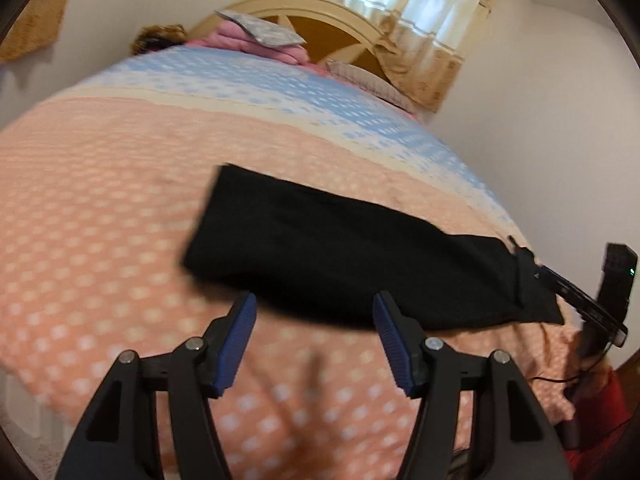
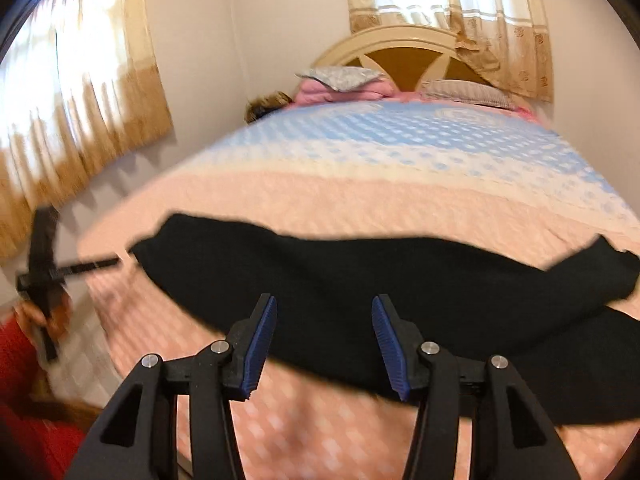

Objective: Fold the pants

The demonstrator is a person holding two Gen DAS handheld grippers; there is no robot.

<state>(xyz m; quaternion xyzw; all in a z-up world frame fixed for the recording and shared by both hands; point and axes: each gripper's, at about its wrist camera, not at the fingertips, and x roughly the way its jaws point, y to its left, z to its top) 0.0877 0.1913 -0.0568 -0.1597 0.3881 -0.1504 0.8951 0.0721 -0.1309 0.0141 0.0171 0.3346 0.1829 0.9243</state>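
Observation:
Black pants (image 1: 352, 256) lie flat as a long band across the peach and blue bedspread (image 1: 100, 208). They also show in the right wrist view (image 2: 380, 296), where a top layer overlaps at the right end. My left gripper (image 1: 314, 304) is open and empty, held just above the pants' near edge. My right gripper (image 2: 324, 306) is open and empty, over the middle of the pants. The right gripper shows at the far right of the left wrist view (image 1: 576, 292), at the pants' end. The left gripper shows at the left of the right wrist view (image 2: 68, 270).
Pink folded bedding with a grey pillow (image 2: 340, 80) and another pillow (image 2: 464, 94) lie by the cream headboard (image 2: 404, 50). Curtained windows (image 2: 72, 92) stand on the left and behind the bed. White walls flank the bed. A red sleeve (image 2: 24, 380) is at the lower left.

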